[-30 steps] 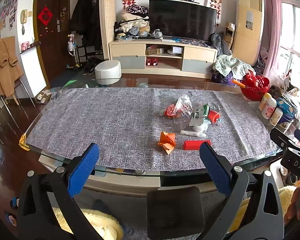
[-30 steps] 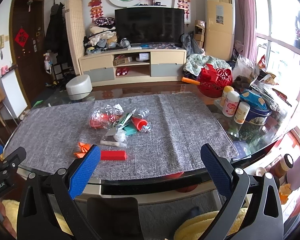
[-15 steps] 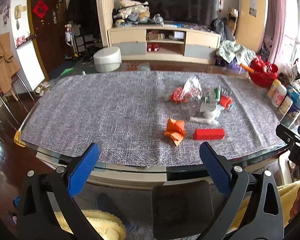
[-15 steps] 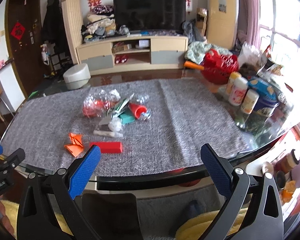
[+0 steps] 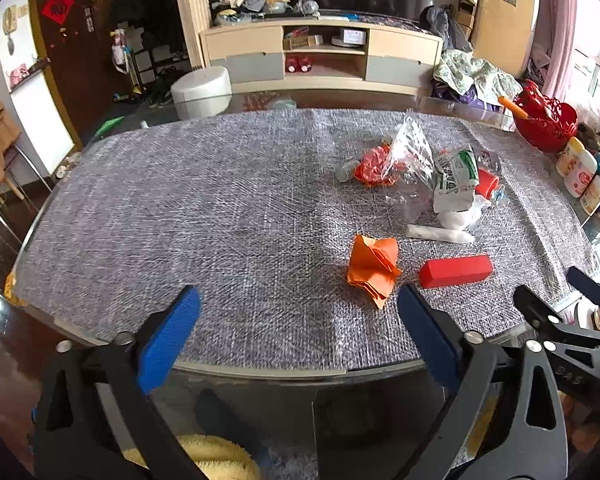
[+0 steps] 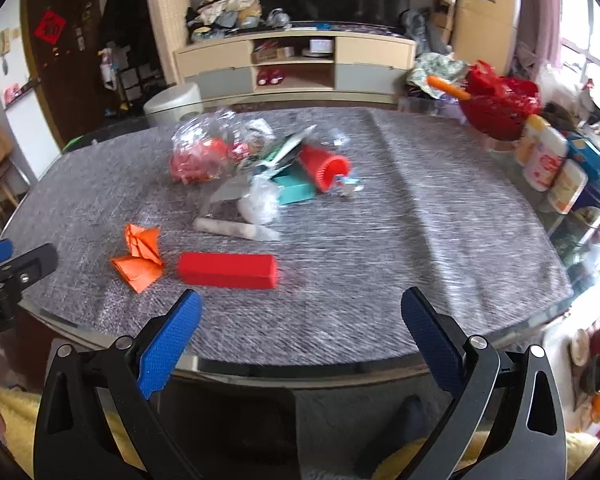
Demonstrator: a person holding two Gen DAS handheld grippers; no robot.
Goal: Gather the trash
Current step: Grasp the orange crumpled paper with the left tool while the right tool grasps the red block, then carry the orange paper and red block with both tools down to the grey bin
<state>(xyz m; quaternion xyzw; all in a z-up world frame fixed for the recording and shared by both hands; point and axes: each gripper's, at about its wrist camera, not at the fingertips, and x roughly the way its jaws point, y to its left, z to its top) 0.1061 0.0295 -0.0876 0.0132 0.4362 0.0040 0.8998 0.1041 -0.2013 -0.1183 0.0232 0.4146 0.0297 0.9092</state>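
Trash lies on the grey table mat [image 5: 220, 216]: a crumpled orange paper [image 5: 372, 266], a red box [image 5: 456, 271], a white tube [image 5: 438, 234], and a pile of clear plastic bags and wrappers [image 5: 420, 164] with a red cup [image 5: 487, 184]. The right wrist view shows the orange paper [image 6: 140, 256], the red box [image 6: 226, 270], the white tube [image 6: 228, 229], the red cup [image 6: 324, 166] and a teal box [image 6: 294, 191]. My left gripper [image 5: 298, 336] is open and empty over the near table edge. My right gripper [image 6: 300, 338] is open and empty there too, right of the left one.
A red basket [image 5: 546, 120] and several bottles and tins [image 6: 552, 164] stand at the table's right end. The glass table edge [image 5: 260, 372] runs just under my fingers. A TV cabinet [image 5: 320, 56] and a white stool [image 5: 200, 88] stand beyond the table.
Both grippers have moved forward and closer to the table, so the trash looms larger. Both stay open and empty. Nothing on the table has moved.
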